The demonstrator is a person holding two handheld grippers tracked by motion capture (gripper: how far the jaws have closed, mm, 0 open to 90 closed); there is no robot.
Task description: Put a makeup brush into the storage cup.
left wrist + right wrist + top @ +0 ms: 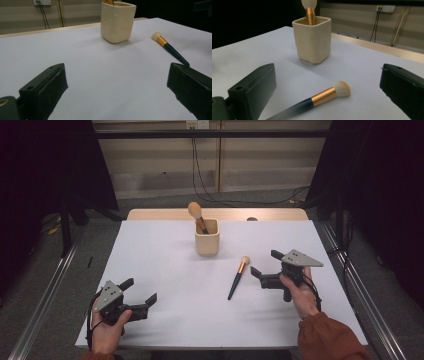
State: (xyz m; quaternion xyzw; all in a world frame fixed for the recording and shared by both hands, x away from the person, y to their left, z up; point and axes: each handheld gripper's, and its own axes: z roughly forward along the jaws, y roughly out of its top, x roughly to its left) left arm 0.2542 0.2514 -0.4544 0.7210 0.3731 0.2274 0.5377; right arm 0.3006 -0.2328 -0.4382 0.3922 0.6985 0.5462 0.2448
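Note:
A cream square cup [207,237] [117,21] [312,39] stands at the back middle of the white table [165,270]. A brush with a round tan head [195,211] leans in it. A second makeup brush [238,277] [170,48] [322,97], dark handle with a gold ferrule and pale bristles, lies flat to the right of the cup. My right gripper [266,264] [327,90] is open just right of that brush, with nothing between its jaws. My left gripper [142,290] [117,85] is open near the front left, holding nothing.
A wooden strip [150,214] runs along the table's back edge. Cables [210,195] hang from a wall socket and trail across the floor behind. Metal rails [45,290] flank the table on both sides.

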